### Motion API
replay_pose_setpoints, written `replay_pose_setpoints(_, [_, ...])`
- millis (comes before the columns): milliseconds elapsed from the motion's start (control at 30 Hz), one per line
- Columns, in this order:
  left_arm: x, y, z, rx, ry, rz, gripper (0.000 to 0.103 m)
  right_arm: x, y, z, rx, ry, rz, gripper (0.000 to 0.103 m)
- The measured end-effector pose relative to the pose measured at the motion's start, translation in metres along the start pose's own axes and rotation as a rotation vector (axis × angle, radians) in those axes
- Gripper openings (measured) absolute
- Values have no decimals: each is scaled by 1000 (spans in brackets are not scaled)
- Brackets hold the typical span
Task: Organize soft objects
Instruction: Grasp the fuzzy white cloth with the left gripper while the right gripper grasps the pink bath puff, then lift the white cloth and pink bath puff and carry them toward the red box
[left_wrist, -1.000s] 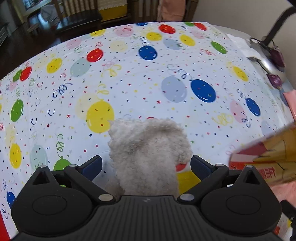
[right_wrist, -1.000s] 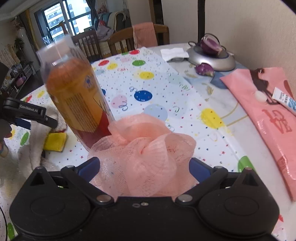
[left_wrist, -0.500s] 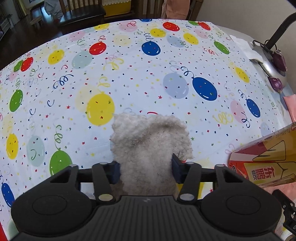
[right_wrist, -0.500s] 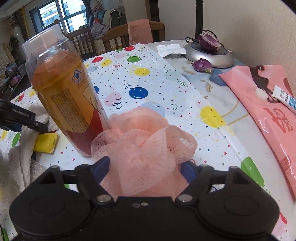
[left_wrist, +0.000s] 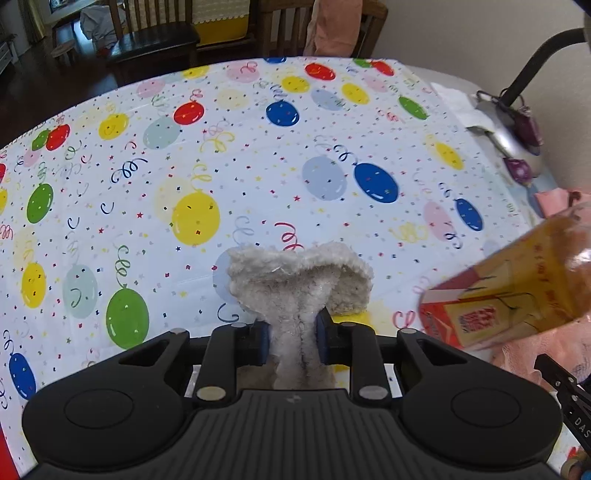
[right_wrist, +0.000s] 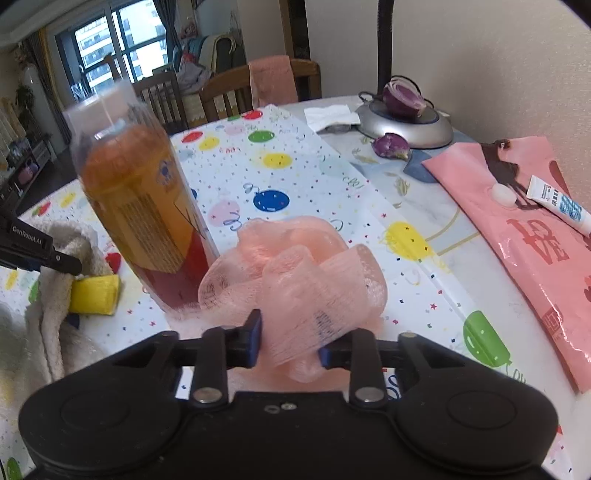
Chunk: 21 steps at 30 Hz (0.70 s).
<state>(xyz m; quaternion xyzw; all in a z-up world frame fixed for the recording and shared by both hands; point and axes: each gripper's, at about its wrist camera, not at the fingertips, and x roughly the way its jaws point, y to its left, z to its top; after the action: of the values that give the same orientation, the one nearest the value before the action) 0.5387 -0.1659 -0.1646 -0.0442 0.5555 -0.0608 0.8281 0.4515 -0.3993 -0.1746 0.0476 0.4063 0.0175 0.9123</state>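
Note:
A fluffy cream-white towel (left_wrist: 295, 280) is pinched between the jaws of my left gripper (left_wrist: 292, 341), which are closing on it; its free end fans out above the balloon-print tablecloth (left_wrist: 184, 166). The same towel (right_wrist: 55, 266) shows at the left of the right wrist view, under the left gripper's arm. A pink mesh bath pouf (right_wrist: 295, 273) bulges between the jaws of my right gripper (right_wrist: 290, 341), which are closing and squeezing its lower folds. A yellow sponge (right_wrist: 94, 293) lies beside the towel.
A tall bottle of orange drink (right_wrist: 144, 206) stands just left of the pouf, close to both grippers. A pink plastic bag (right_wrist: 535, 236) with a small tube (right_wrist: 557, 205) lies at the right. A silver lamp base with purple onion halves (right_wrist: 402, 99) sits at the back; chairs stand beyond.
Both grippers went from wide open to pinched: the left on the towel, which now bunches and lifts slightly, the right on the pink pouf, which is squeezed at its base.

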Motion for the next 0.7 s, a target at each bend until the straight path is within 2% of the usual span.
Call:
replay_pose_setpoints(167, [-23,0,-6,0,-22,-36,21,-20,0,-1,3,-30,24,22])
replay_pose_setpoints(700, [-107,11,-44,-41,-67,-167,21,-107,9,-9,18,-60,154,21])
